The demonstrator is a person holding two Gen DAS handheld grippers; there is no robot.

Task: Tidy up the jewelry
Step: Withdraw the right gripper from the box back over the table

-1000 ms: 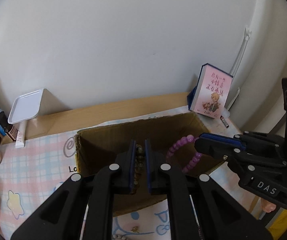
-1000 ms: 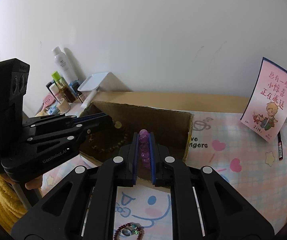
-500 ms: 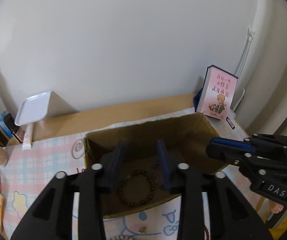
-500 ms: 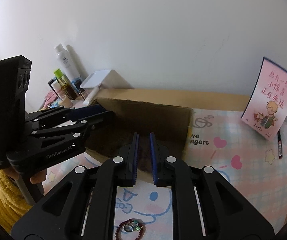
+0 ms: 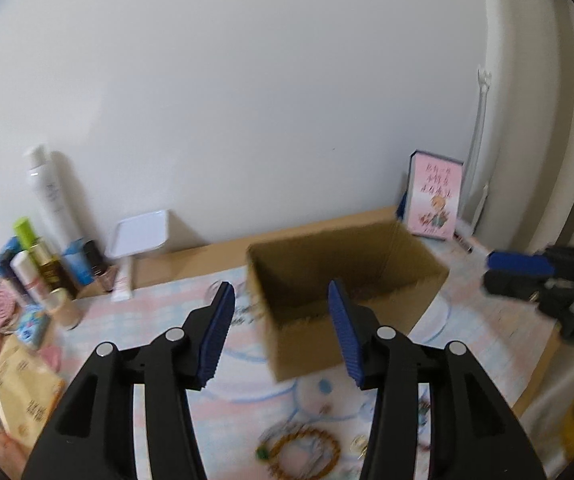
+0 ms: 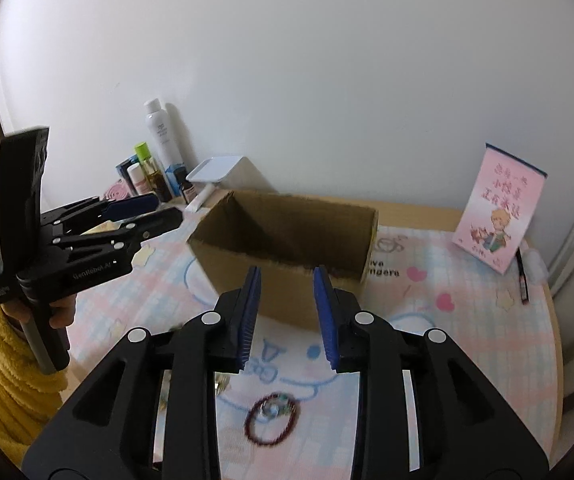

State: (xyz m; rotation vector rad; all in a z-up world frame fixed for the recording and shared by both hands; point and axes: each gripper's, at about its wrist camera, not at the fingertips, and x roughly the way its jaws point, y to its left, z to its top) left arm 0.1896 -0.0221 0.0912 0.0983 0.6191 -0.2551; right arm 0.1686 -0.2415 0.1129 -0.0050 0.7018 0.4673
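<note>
- Hovering empty, the left gripper (image 5: pixel 279 334) and right gripper (image 6: pixel 285 316) both have jaws spread apart, just short of the cardboard box (image 6: pixel 287 256).
- Fetching the next piece well likely means lowering straight over one bracelet and pinching its beads.
- Only the left view shows the brown bead bracelet (image 5: pixel 307 454) on the worktop (image 5: pixel 159 312); only the right view shows the dark red bracelet (image 6: pixel 273 418).
</note>
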